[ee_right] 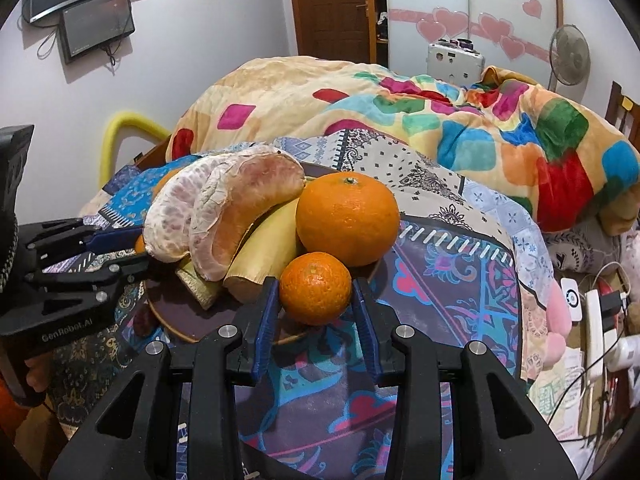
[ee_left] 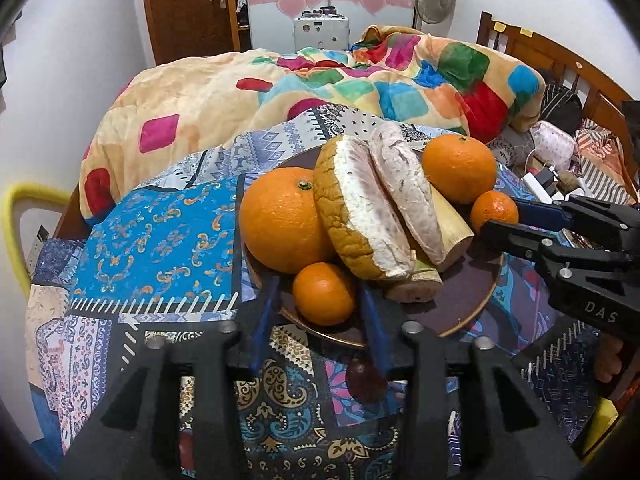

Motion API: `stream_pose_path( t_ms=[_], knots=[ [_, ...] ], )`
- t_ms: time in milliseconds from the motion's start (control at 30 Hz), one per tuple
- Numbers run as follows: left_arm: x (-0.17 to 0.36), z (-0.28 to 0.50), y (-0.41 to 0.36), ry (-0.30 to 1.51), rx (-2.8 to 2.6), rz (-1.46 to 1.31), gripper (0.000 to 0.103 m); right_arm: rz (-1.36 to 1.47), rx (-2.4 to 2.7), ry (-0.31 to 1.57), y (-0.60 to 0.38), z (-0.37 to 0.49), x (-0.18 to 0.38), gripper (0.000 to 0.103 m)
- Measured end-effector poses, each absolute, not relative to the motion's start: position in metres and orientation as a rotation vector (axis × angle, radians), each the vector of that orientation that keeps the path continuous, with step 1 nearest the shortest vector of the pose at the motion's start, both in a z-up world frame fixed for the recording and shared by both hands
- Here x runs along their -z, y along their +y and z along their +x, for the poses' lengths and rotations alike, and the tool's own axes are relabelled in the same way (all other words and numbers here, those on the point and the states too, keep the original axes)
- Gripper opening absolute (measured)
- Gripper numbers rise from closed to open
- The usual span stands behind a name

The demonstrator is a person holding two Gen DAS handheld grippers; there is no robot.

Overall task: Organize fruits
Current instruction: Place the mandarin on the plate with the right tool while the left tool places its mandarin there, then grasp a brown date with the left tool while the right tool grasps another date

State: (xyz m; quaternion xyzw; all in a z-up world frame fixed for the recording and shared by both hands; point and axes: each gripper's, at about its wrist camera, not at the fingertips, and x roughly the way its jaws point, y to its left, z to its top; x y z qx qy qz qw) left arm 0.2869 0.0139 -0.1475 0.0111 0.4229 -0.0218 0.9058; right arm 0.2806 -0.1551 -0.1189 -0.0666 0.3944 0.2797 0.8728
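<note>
A dark round plate [ee_left: 464, 304] on the patterned bedcover holds two big oranges [ee_left: 282, 220] [ee_left: 460, 168], two pomelo segments [ee_left: 360, 208] and pale cut stalks [ee_left: 452, 228]. My left gripper [ee_left: 320, 308] is open, its blue pads on either side of a small mandarin [ee_left: 324, 294] at the plate's near rim. My right gripper [ee_right: 316, 300] is open around another small mandarin [ee_right: 316, 288] at the plate's [ee_right: 188, 316] opposite rim; it shows in the left wrist view [ee_left: 504, 214] at that mandarin [ee_left: 494, 210]. Whether the pads touch the fruit I cannot tell.
A colourful quilt [ee_left: 320, 84] is heaped behind the plate. A small dark fruit [ee_left: 366, 378] lies on the cover under my left gripper. Power strips and cables [ee_right: 596, 320] clutter the right side. A yellow chair frame [ee_left: 24, 200] stands at the left.
</note>
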Motion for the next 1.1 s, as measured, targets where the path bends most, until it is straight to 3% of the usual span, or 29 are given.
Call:
stream_pose_path(
  t_ms=[100, 233, 733, 1100],
  knots=[
    [0.145, 0.285, 0.013, 0.867, 0.043, 0.028, 0.052, -0.149, -0.581, 0.827, -0.154, 0.281, 0.118, 0.035],
    [0.142, 0.279, 0.015, 0.864, 0.045, 0.02, 0.054, -0.148, -0.573, 0.816, -0.154, 0.277, 0.112, 0.045],
    [0.091, 0.215, 0.043, 0.75, 0.021, -0.019, 0.064, -0.13, -0.627, 0.688, -0.144, 0.22, 0.059, 0.05],
    [0.094, 0.169, 0.072, 0.757, -0.025, -0.002, 0.064, -0.108, -0.7, 0.691, -0.117, 0.192, 0.066, 0.05]
  ],
)
